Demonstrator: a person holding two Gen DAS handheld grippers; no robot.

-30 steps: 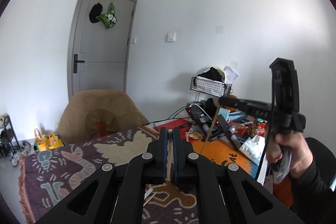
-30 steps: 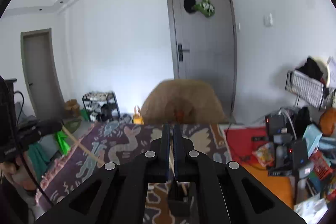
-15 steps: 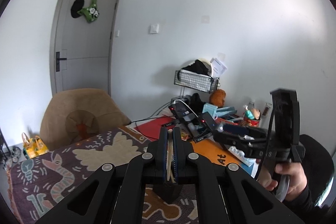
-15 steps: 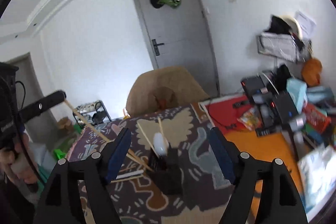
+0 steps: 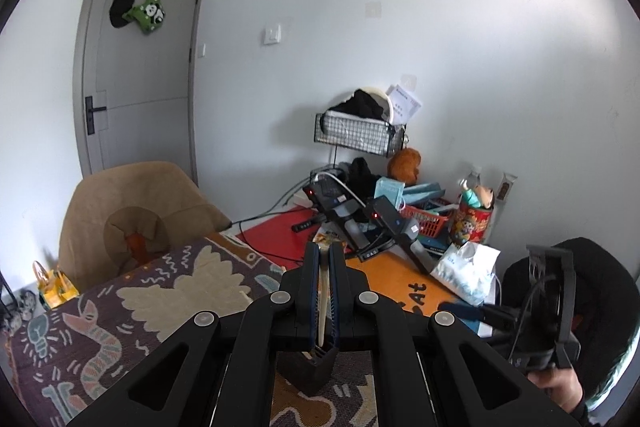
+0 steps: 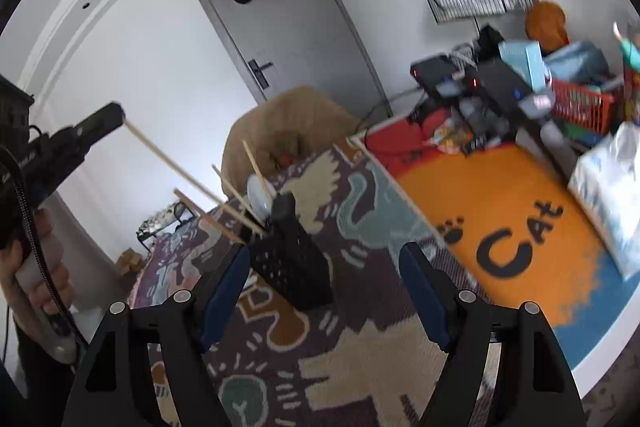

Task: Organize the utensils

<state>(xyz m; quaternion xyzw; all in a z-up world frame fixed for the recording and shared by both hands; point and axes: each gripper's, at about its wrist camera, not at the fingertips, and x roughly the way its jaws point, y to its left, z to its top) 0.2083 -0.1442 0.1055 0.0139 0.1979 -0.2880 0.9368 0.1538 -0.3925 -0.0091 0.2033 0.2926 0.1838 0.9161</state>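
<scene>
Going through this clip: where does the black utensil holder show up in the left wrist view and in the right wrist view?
Left wrist: the black utensil holder sits bottom centre, mostly hidden behind the left gripper, which is shut on a chopstick.
Right wrist: centre, on the patterned rug, sticks and a spoon standing in it.
Shared landmark: the grey door with the green panda hanging.

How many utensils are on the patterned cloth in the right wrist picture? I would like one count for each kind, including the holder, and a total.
chopsticks: 4
spoon: 1
black holder: 1
Total: 6
</scene>
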